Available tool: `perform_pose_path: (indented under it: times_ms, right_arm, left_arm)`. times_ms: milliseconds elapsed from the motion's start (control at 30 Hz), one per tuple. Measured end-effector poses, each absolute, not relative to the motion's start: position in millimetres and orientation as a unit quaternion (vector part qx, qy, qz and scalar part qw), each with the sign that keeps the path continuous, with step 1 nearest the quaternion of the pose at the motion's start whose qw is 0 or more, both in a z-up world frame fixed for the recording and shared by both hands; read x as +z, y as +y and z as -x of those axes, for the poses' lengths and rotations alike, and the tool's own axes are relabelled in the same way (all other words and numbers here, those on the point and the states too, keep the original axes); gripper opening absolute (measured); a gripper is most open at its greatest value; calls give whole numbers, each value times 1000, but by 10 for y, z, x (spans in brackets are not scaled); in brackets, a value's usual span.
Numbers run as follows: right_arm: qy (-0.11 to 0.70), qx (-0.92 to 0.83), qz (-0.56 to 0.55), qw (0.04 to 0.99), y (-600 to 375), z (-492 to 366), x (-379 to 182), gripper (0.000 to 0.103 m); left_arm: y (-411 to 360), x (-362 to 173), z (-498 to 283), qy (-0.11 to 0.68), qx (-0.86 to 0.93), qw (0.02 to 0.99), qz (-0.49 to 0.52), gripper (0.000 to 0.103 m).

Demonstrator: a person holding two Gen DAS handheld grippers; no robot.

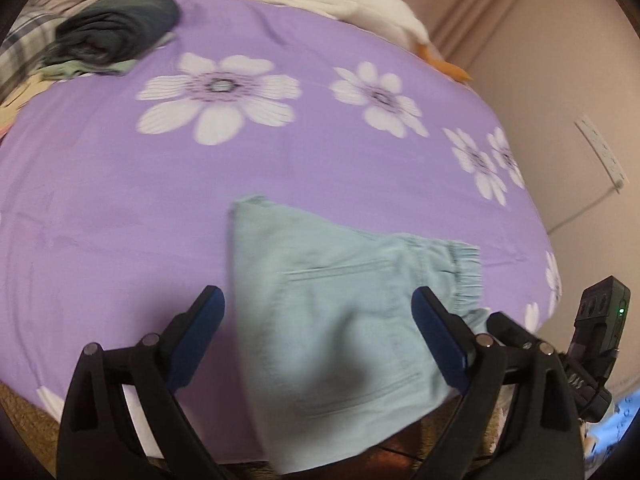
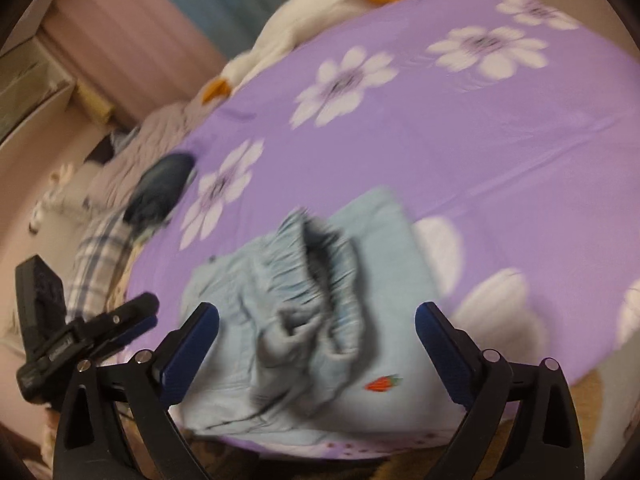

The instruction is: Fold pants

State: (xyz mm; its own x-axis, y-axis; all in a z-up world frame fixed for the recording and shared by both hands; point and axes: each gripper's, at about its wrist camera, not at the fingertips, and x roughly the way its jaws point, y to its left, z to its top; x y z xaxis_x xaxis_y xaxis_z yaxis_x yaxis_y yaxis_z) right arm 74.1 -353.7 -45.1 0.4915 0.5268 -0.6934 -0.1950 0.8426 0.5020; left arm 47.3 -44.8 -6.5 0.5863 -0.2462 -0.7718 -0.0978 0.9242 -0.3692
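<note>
Light blue pants (image 1: 340, 312) lie folded near the front edge of a purple flowered bedsheet (image 1: 280, 160), back pocket up, elastic waistband to the right. In the right wrist view the pants (image 2: 304, 320) show the open gathered waistband and a small red strawberry mark. My left gripper (image 1: 318, 300) is open and empty above the pants. My right gripper (image 2: 316, 316) is open and empty over the waistband. The right gripper's body (image 1: 520, 340) shows at the pants' right side in the left wrist view; the left gripper's body (image 2: 100, 328) shows at the left in the right wrist view.
A pile of dark folded clothes (image 1: 116, 32) lies at the sheet's far left, also in the right wrist view (image 2: 160, 192). A white plush goose (image 1: 352, 4) lies along the far edge. Plaid fabric (image 2: 100, 256) lies beside the pile. A wall and curtain stand to the right.
</note>
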Motion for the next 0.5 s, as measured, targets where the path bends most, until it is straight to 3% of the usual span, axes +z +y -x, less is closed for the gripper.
perform_pose_path:
  times_ms: [133,200,267,333,500]
  right_arm:
    - [480,213,-147,838,-3260,-836,-622,98]
    - [494,207,-153,831,-3183,-910,-731,93]
    - [498,194,-158,830,-3160,-954,-800,61]
    - [496,197,-161,830,-3146,-962,-793,43]
    - [461,214,-195,839,-3321,-832,-511,34]
  left_arm:
    - [-275,-124,-406,456,-16,868,194,95]
    - [-223,-153,-383,458,-10,867,196,95]
    - [-184,-180,-371,459,-6,866,200,94]
    - [-145,-188,-359,458,-2,866,204,94]
    - [-154,-153,-345,447,-16,870,205,94]
